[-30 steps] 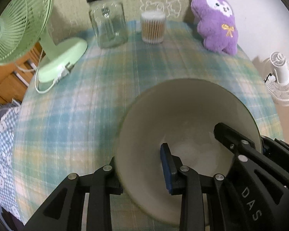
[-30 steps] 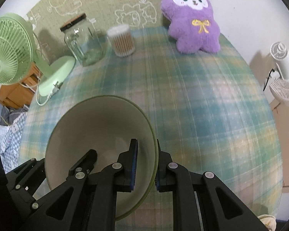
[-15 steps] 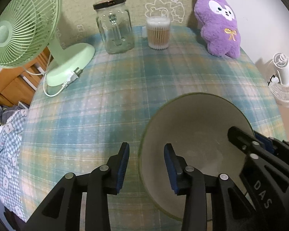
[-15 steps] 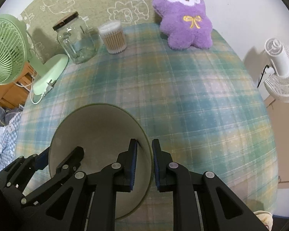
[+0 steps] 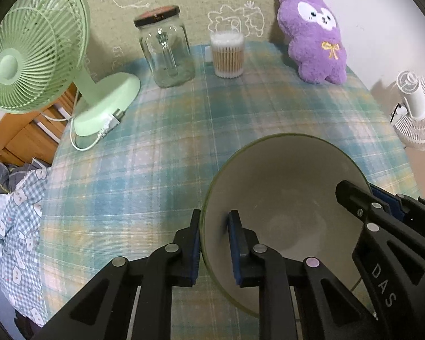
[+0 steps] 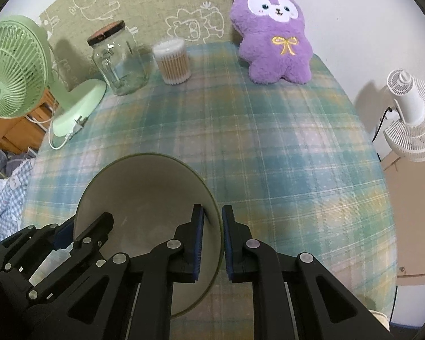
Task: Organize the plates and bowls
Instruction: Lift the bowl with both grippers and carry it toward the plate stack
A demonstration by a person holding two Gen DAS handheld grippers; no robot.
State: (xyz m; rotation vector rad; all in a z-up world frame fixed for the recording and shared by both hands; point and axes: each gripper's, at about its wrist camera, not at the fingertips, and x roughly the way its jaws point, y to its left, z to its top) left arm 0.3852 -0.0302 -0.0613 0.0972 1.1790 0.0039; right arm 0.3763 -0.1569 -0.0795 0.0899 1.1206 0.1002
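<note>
Gripping the bowl (image 5: 291, 198) at two opposite sides of its rim, both grippers are pointing steeply down over the near part of the table (image 5: 161, 147); the left gripper (image 5: 214, 243) is pinching the bowl's left wall, one pad outside and one pad inside, and the right gripper (image 6: 212, 240) is pinching the right wall in the same way; in the left wrist view the right gripper (image 5: 382, 212) is showing at the far side of the bowl, and in the right wrist view the left gripper (image 6: 68, 232) is showing at the bowl (image 6: 144, 198) on its left side; the bowl is pale inside with a green rim, and it is sitting tilted between the two grips; whether it is touching the cloth I cannot tell; along the far edge of the table a glass jar (image 5: 165, 53), a cup of cotton swabs (image 5: 227, 55) and a purple plush toy (image 5: 317, 39) are standing; a green fan (image 5: 31, 53) is standing at the far left corner; a white fan (image 5: 416, 107) is standing beyond the table's right edge.
</note>
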